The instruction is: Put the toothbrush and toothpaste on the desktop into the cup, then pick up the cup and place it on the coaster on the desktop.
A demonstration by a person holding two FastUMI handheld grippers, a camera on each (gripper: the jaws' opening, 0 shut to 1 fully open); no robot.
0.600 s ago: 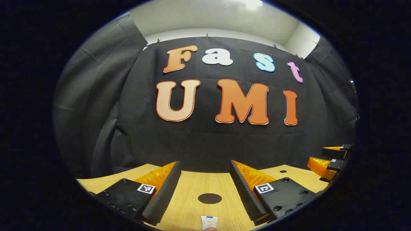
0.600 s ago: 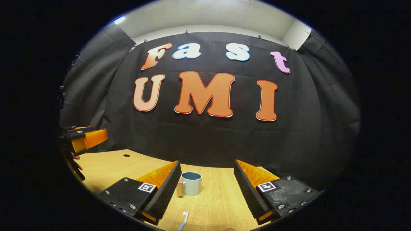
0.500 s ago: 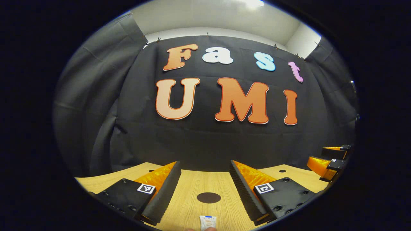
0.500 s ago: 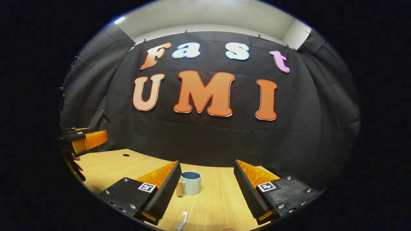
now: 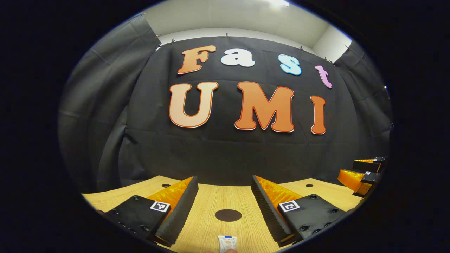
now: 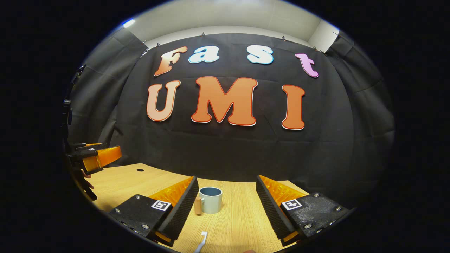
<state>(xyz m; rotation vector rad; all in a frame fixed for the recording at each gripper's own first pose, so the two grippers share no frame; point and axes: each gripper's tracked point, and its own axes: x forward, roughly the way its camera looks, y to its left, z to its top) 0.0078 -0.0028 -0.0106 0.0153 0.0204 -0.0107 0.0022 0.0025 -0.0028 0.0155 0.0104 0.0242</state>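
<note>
Pale wood bench (image 6: pixel 239 225), nothing yet moved. Left claw (image 5: pixel 225 202): spread wide, empty, hovering over the dark round coaster (image 5: pixel 228 215); toothpaste (image 5: pixel 227 243) lying flat at the near edge, just short of the coaster. Right claw (image 6: pixel 226 202): spread wide, empty, aimed at the cup (image 6: pixel 210 200) standing upright farther off; toothbrush (image 6: pixel 202 240) lying on the bench nearer, head toward the cup. Cup apparently empty. Remaining: toothbrush and toothpaste into cup, then cup onto coaster.
</note>
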